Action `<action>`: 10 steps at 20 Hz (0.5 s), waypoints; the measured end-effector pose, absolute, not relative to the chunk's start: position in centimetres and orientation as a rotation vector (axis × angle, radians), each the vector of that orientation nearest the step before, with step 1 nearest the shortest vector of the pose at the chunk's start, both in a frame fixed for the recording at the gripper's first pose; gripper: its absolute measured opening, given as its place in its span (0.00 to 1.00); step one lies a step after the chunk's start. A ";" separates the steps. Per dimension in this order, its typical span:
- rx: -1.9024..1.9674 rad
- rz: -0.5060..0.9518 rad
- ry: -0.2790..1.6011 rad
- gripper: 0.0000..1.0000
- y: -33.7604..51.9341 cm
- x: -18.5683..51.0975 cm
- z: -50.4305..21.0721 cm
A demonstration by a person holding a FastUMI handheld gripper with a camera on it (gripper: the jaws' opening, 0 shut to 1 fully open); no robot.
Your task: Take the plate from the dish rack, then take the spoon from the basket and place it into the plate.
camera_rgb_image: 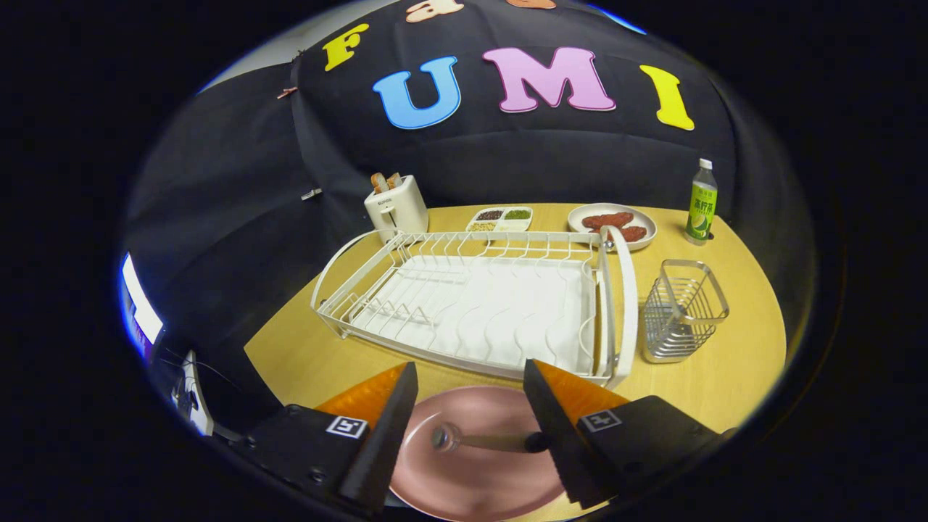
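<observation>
A pink plate (471,480) lies flat on the wooden table, right under my fingers and in front of the white dish rack (622,304). A metal spoon (482,440) rests on the plate, its bowl toward my left finger and its handle end close by my right finger. My gripper (470,365) is open above the plate, its fingers wide apart on either side of the spoon and not pressing on it. The rack holds no dishes. To the right of the rack stands the wire basket (683,308), with nothing in it.
Beyond the rack stand a white toaster (396,208) with bread in it, a sectioned tray of grains (500,217), a white plate of red food (613,223) and a green-labelled bottle (701,203). Bare table (732,384) shows in front of the basket.
</observation>
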State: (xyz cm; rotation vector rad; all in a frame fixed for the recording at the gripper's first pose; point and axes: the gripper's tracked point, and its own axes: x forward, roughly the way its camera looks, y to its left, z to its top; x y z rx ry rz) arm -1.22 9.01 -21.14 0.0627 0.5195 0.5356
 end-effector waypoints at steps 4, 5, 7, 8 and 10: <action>-0.018 0.495 0.440 0.98 6.4 -1.3 -18.4; -0.030 0.490 0.424 0.98 6.0 -1.3 -17.7; -0.032 0.481 0.404 0.98 5.4 -1.1 -16.2; -0.021 0.474 0.390 0.99 5.3 -0.9 -15.2; -0.006 0.452 0.350 0.99 4.9 -0.4 -12.8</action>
